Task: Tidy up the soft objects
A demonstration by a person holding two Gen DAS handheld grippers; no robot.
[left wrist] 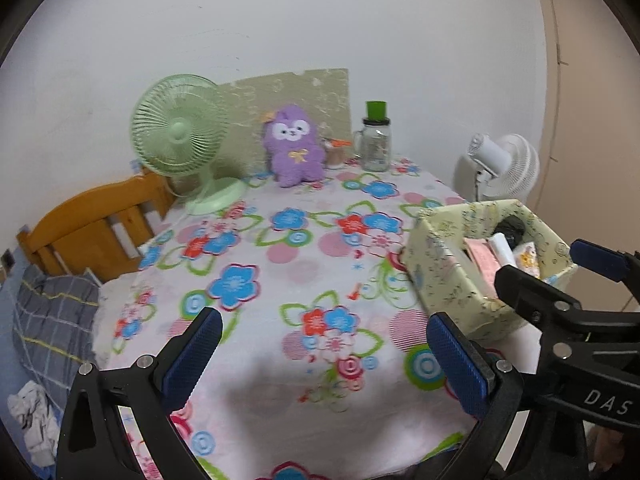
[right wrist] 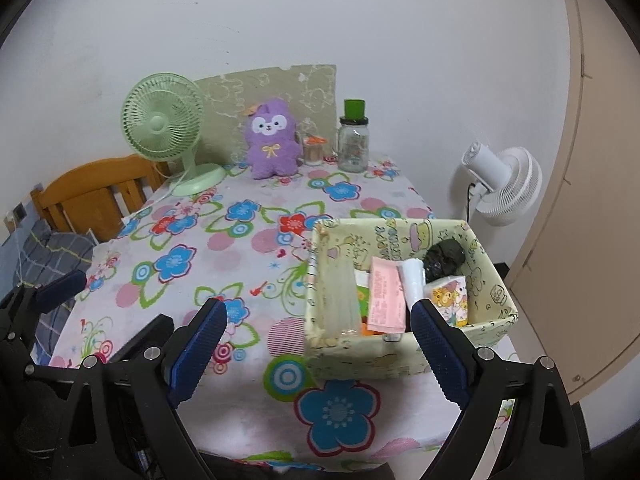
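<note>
A plain white wall (right wrist: 320,20) backs a table (right wrist: 248,256) covered in a cloth printed with blue, red and pink flowers. A beige door or panel (right wrist: 592,200) runs down the room's right side. Left of the table stands a wooden bed frame (right wrist: 92,196) with a grey checked blanket (left wrist: 48,320) below it, and crumpled white cloth (left wrist: 32,416) lies lower still. A white fan (right wrist: 504,184) stands off the table's far right corner.

Along the table's far edge, against the wall, a green fan (right wrist: 162,128) stands at the left, in front of a pale patterned board (right wrist: 280,84) that leans on the wall. The purple plush (right wrist: 272,140) sits upright just right of the fan, facing the cameras. Beside it are a small jar (right wrist: 314,150) with an orange top and a glass jar (right wrist: 353,142) with a green lid.

Near the table's right front edge sits a patterned box (right wrist: 404,356), open at the top. It holds a pink paper (right wrist: 386,300), a white roll (right wrist: 414,280), a dark lump (right wrist: 444,258) and a cartoon-printed pack (right wrist: 450,298).

The left hand-held gripper (left wrist: 324,364) hovers over the table's near middle, its jaws spread wide and empty. The right hand-held gripper (right wrist: 320,360) hangs at the box's near side, jaws likewise apart and holding nothing. The plush is well apart from both.
</note>
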